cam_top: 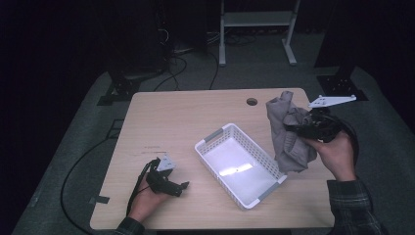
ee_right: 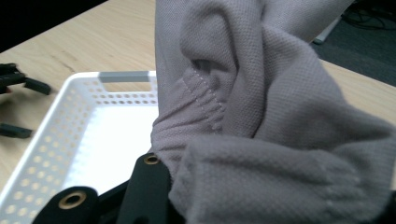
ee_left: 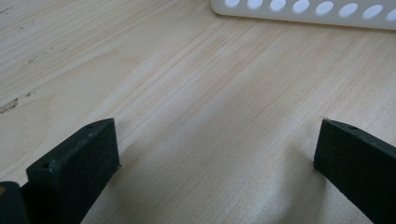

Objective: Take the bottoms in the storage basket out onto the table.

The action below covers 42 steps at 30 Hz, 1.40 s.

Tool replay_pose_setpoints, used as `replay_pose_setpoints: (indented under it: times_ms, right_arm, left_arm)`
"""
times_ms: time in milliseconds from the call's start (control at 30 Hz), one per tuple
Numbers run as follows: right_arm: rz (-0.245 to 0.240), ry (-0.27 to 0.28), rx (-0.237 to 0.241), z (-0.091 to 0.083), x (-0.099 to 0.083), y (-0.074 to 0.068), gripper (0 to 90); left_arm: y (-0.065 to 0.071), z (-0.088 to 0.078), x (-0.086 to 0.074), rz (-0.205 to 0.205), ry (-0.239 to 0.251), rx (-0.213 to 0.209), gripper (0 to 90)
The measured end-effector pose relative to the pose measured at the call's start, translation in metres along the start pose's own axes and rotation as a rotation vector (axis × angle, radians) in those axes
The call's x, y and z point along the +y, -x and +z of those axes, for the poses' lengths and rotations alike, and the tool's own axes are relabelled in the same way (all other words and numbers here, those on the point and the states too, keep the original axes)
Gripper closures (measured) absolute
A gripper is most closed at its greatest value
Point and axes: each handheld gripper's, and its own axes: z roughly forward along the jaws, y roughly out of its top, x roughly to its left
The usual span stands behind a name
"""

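1. The right gripper [cam_top: 299, 128] is held above the right side of the wooden table [cam_top: 161, 122], in the person's right hand [cam_top: 336, 154]. Its jaws are clamped on a bunched grey cloth [cam_top: 289, 134].
2. In the high view the cloth hangs from that gripper: part of it bulges up and to the far left of the jaws, and the rest droops toward the near edge, ending just beside the right rim of the white basket [cam_top: 211, 142].
3. In the right gripper view the cloth [ee_right: 261, 112] swells out over the jaws and hides most of them, with a stitched seam showing near the middle of the fabric. The basket [ee_right: 70, 135] lies beyond and to the left, its grey handle at the far end.
4. The basket sits at a slant in the middle of the table, nothing inside it.
5. The left gripper [cam_top: 177, 185] rests low on the table at the near left, in the person's left hand [cam_top: 147, 200], well apart from the cloth.
6. The left gripper view shows its two jaws standing wide apart with bare wood between them, and the perforated basket wall [ee_left: 303, 11] across the far edge.
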Motion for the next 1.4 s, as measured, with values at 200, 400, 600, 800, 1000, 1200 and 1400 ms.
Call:
replay_pose_setpoints:
  times_ms: [200, 400, 600, 800, 1000, 1200, 1400]
  right_arm:
    - [0.011, -0.031, -0.055, 0.007, -0.010, 0.018, 63.9]
    - [0.024, -0.054, -0.084, 0.019, -0.022, 0.034, 63.7]
    - [0.039, -0.071, -0.096, 0.032, -0.035, 0.050, 63.3]
    - [0.040, -0.087, -0.090, 0.050, -0.047, 0.061, 63.0]
    - [0.047, -0.095, -0.079, 0.066, -0.060, 0.072, 62.4]
    - [0.046, -0.131, -0.088, 0.083, -0.073, 0.078, 61.8]
    - [0.056, -0.177, -0.075, 0.101, -0.083, 0.080, 61.1]
  left_arm:
    - [0.000, 0.000, 0.000, 0.000, -0.002, -0.001, 0.0]
    - [0.000, 0.000, 0.000, 0.000, 0.001, 0.000, 0.0]
    - [0.000, 0.000, 0.000, 0.000, -0.003, -0.001, 0.0]
    - [0.000, 0.000, 0.000, -0.002, -0.001, -0.001, 0.0]
    - [0.000, 0.000, 0.000, -0.002, -0.003, 0.001, 0.0]
    - [0.000, 0.000, 0.000, -0.001, -0.004, 0.001, 0.0]
    - [0.000, 0.000, 0.000, -0.002, -0.004, 0.001, 0.0]
